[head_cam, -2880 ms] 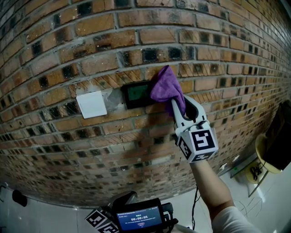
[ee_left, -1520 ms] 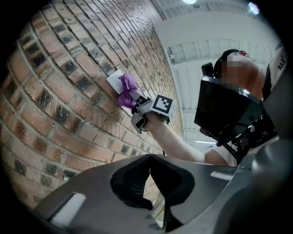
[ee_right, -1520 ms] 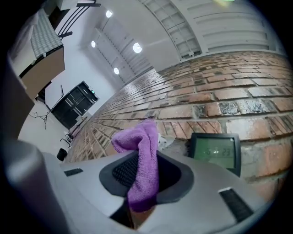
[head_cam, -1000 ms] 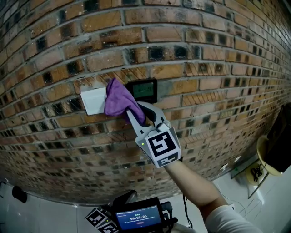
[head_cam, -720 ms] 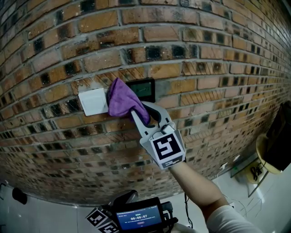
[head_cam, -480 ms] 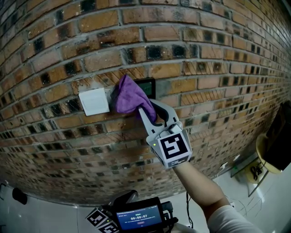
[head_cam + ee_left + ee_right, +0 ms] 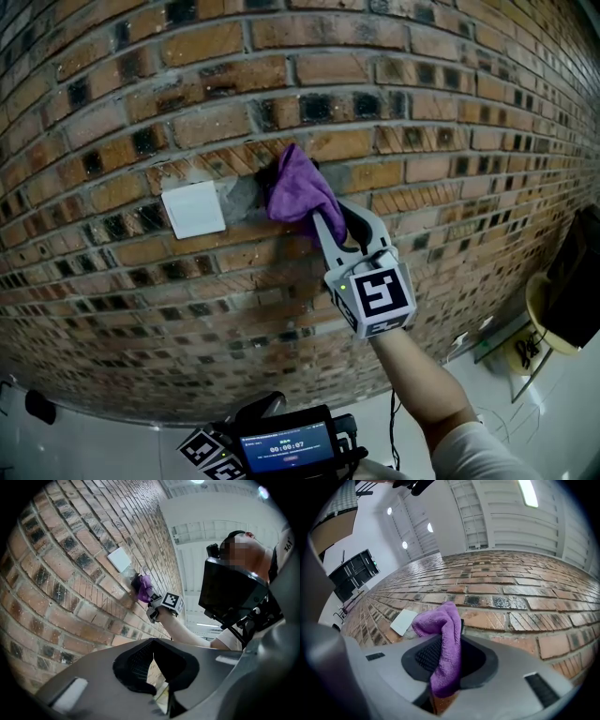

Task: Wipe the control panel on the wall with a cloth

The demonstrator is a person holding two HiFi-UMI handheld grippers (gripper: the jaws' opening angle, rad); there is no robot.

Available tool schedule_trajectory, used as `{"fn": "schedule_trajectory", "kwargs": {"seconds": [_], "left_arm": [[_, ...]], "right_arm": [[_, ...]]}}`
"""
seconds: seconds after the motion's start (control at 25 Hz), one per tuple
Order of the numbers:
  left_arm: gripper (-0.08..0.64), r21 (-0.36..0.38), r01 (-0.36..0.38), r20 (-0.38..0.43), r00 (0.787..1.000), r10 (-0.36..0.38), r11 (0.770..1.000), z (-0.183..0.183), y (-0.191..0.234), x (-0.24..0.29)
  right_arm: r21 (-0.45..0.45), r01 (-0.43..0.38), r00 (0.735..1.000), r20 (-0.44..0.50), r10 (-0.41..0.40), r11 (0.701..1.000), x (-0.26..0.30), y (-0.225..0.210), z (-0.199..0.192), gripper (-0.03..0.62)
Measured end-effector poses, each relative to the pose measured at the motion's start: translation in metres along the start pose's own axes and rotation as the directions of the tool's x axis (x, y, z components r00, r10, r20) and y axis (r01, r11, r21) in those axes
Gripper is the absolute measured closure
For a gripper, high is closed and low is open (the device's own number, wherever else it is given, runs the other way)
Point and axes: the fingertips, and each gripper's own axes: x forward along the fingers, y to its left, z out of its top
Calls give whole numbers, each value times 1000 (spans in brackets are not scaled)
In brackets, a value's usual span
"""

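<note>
A purple cloth is pressed against the brick wall, over the dark control panel. Only the panel's left edge shows in the head view. My right gripper is shut on the cloth and reaches up from the lower right. In the right gripper view the cloth hangs bunched between the jaws of the right gripper, with a thin dark strip of the panel beside it. My left gripper stays low at the bottom edge, away from the wall. In its own view the left gripper holds nothing and its pads meet.
A white blank plate is fixed to the brick wall just left of the panel. A dark object and a yellow round thing stand at the far right near a white floor. The person wearing a headset fills the left gripper view's right.
My right gripper has swept the cloth rightward, from over the white plate's edge onto the panel. The panel's green screen, visible a second ago, is now covered. The left gripper has not moved.
</note>
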Motion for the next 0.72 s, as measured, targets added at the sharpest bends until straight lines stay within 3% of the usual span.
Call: {"fn": "schedule_trajectory", "kwargs": {"seconds": [0.72], "left_arm": [[572, -10, 26, -10, 1000, -26, 1000, -5, -3, 6]], "right_arm": [[-10, 133, 991, -32, -133, 991, -24, -50, -9, 486]]}}
